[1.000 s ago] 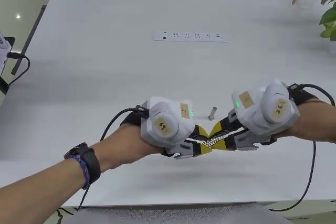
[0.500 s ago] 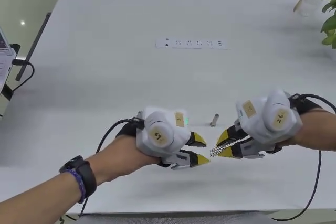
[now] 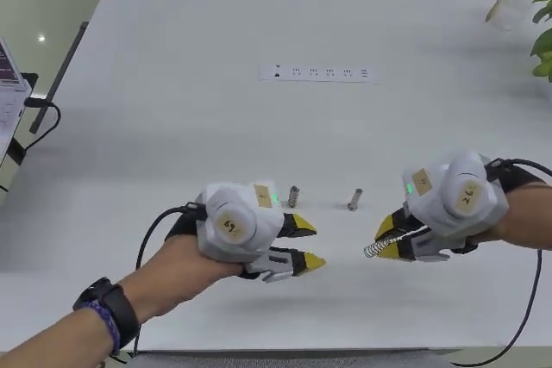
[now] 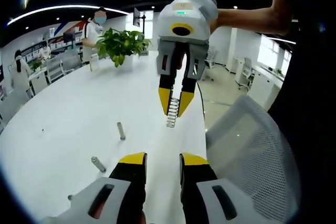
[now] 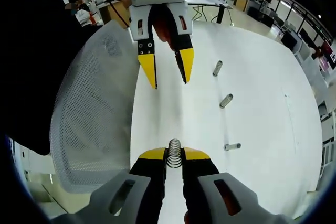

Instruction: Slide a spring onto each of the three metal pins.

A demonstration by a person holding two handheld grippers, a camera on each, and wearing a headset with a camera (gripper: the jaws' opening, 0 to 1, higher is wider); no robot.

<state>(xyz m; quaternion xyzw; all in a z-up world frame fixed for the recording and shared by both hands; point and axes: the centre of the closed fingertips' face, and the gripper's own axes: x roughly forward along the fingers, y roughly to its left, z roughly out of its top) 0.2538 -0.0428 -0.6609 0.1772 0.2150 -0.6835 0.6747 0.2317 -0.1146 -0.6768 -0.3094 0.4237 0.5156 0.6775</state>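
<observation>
My right gripper (image 3: 385, 241) is shut on a small steel spring (image 3: 375, 250), which sticks out from its yellow tips toward the left. In the right gripper view the spring (image 5: 175, 153) stands end-on between my own jaws (image 5: 174, 156). My left gripper (image 3: 314, 245) is open and empty, about a hand's width left of the spring. Behind them on the white table lie a pin wrapped in a spring (image 3: 293, 197) and a bare metal pin (image 3: 354, 200). The right gripper view shows two spring-covered pins (image 5: 217, 68) (image 5: 226, 100) and one bare pin (image 5: 231, 146).
A white power strip (image 3: 321, 72) lies further back on the table (image 3: 172, 109). A plant (image 3: 542, 6) stands at the far right corner and a laptop (image 3: 7, 96) with a cable at the left edge. A mesh chair back (image 5: 89, 108) is close to the table's front edge.
My left gripper has let go of the spring, opened and drawn back to the left. The right gripper keeps the spring and has shifted slightly right. A spring-covered pin has come into sight.
</observation>
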